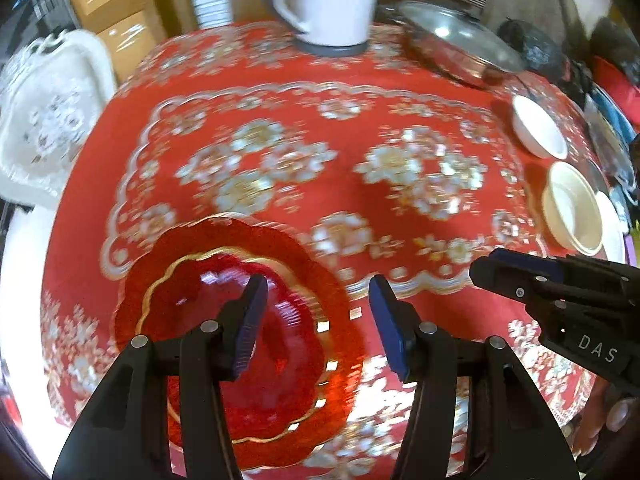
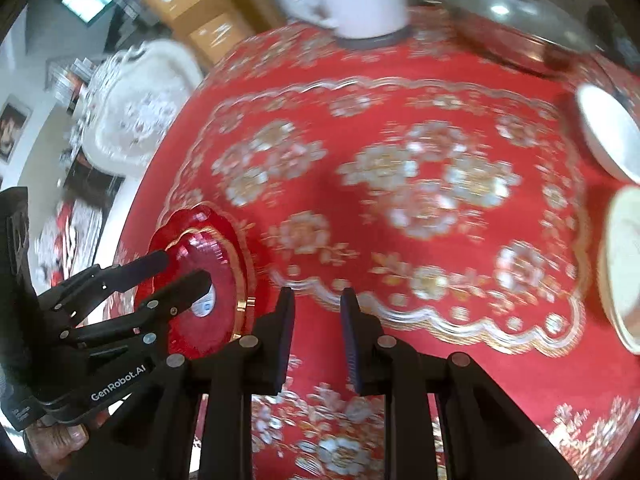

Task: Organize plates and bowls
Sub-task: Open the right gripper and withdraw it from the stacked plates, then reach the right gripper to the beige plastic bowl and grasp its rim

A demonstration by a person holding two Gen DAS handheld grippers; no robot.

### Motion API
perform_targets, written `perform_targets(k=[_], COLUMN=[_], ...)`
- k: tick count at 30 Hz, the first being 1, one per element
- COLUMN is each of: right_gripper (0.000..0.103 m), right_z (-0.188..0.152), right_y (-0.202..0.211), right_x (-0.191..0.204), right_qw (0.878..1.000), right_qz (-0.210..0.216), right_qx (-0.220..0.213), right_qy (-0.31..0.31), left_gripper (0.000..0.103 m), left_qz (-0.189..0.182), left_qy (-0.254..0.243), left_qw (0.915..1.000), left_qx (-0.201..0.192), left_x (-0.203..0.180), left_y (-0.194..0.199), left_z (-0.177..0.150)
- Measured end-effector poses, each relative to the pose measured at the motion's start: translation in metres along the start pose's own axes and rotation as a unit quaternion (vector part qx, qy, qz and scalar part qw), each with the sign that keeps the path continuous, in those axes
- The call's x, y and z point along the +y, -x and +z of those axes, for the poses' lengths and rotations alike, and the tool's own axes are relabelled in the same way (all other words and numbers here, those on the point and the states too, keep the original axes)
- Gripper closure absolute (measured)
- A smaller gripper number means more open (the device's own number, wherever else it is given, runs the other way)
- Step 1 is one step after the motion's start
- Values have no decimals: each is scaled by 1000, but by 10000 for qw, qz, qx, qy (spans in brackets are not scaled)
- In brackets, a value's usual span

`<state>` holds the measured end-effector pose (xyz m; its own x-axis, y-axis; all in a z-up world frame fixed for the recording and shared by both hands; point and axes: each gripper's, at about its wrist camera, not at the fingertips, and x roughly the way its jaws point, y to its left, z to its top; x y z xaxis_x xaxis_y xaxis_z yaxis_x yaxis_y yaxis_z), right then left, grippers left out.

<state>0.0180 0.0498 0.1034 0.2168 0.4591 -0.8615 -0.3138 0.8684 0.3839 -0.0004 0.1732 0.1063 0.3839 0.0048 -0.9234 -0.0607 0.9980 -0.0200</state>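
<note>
A red scalloped plate with gold trim lies flat on the red floral tablecloth near its left edge. My left gripper hangs over it, jaws open and empty. One blue pad crosses the plate's centre and the other sits past its rim. The right wrist view shows the left gripper above the same plate. My right gripper hovers over bare cloth to the plate's right, its jaws a narrow gap apart with nothing in them. Two white bowls stand at the table's right edge.
At the back of the table stand a white kettle and a steel lidded pan. A white ornate chair is beyond the left table edge. Cardboard boxes stand behind. The pictures are blurred by motion.
</note>
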Motion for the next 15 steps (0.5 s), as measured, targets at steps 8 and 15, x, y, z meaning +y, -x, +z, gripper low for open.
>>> perform_targets(k=[8,15], right_gripper=[80,79], right_z=[-12,-25], right_y=[38,69], right_x=[-69,-127], right_qw=[9971,9901], right_qz=[-244,-425], right_qx=[-302,-559], right_qy=[-651,-1213], left_gripper=[50,50], left_qz=[-356,-635], left_qy=[-548,-986], left_qw=[9979,9931], left_qx=[5,-35], left_x=[-68,-133], left_y=[-7,-12], left_z=[19,34])
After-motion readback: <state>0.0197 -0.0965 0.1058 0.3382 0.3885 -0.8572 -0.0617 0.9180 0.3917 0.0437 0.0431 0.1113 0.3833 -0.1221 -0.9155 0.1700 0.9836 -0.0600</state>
